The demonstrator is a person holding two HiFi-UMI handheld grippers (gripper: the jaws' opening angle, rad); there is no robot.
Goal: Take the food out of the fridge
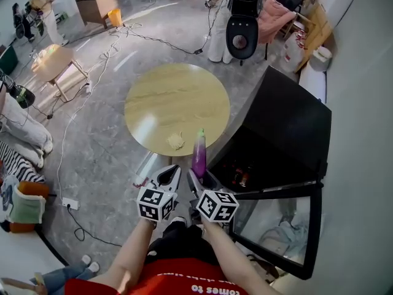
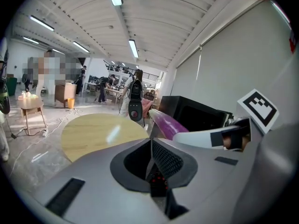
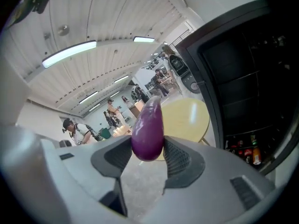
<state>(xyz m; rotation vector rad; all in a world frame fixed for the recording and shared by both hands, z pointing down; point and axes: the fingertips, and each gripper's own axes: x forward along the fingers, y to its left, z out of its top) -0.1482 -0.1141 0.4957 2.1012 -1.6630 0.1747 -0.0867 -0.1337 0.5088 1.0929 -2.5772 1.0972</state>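
Observation:
A purple eggplant point(image 1: 199, 154) is clamped between the jaws of my right gripper point(image 1: 198, 176), just past the near rim of the round wooden table point(image 1: 178, 85). In the right gripper view the eggplant point(image 3: 148, 127) sticks up and forward from the right gripper point(image 3: 148, 149). My left gripper point(image 1: 172, 169) is right beside it on the left, jaws together and empty; the left gripper point(image 2: 150, 143) sees the eggplant point(image 2: 168, 122) on its right. A yellowish piece of food point(image 1: 176, 141) lies on the table's near edge. The black fridge point(image 1: 288, 128) stands open at the right.
The fridge's glass door point(image 1: 282, 226) swings out toward me at lower right. Bottles point(image 3: 245, 154) stand low inside the fridge. Cables trail over the floor at the left, near a small side table point(image 1: 52, 63). People and a black-and-white machine point(image 1: 244, 23) are beyond the round table.

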